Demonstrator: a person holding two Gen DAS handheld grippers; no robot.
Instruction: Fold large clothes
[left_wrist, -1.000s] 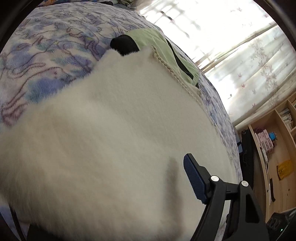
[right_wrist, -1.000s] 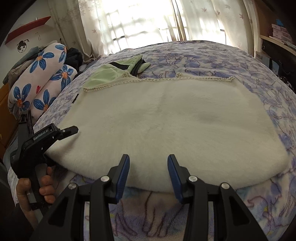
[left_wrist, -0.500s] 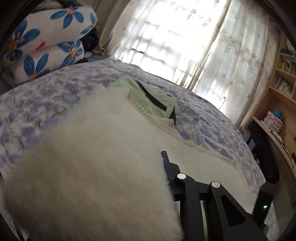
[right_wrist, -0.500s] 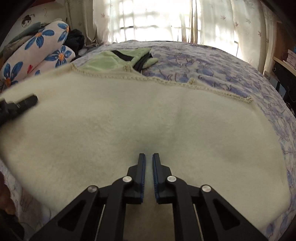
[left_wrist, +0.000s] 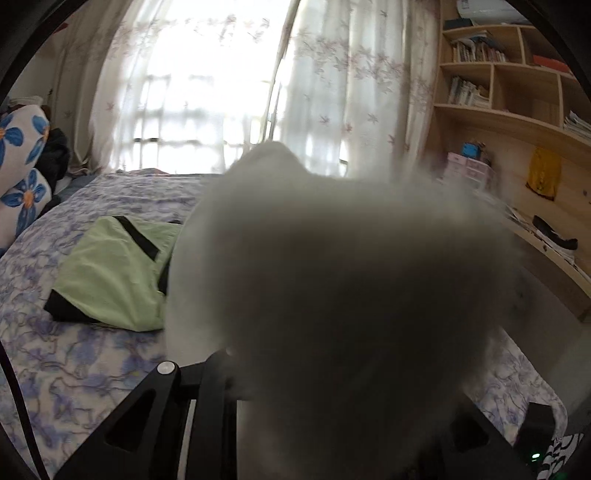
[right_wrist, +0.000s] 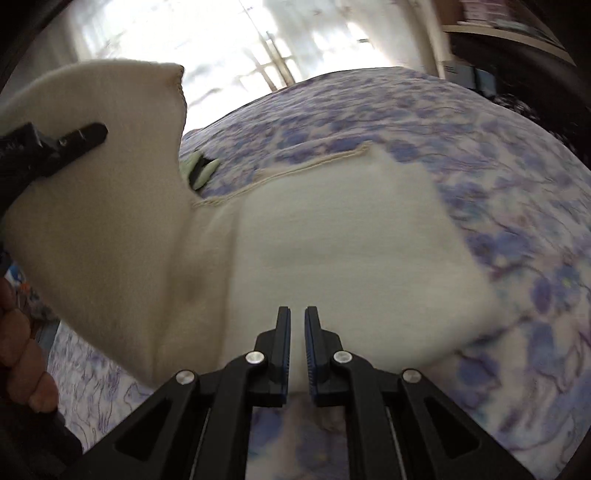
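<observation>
Garment (right_wrist: 332, 258): cream-white, fleecy, edge trimmed in corded cream stitching. Bed cover (right_wrist: 424, 122): white ground, blue-purple floral print. Second garment (left_wrist: 110, 273): pale green with black bands. Pillows (left_wrist: 22, 166): white, blue flowers, orange centres. Curtains (left_wrist: 332, 92): sheer white, mauve leaf motif. Right gripper (right_wrist: 297, 347): black, blue pads.

The fleecy cream garment (right_wrist: 332, 258) looks soft and matt beside smooth, matt-black plastic fingers (right_wrist: 282, 347).
</observation>
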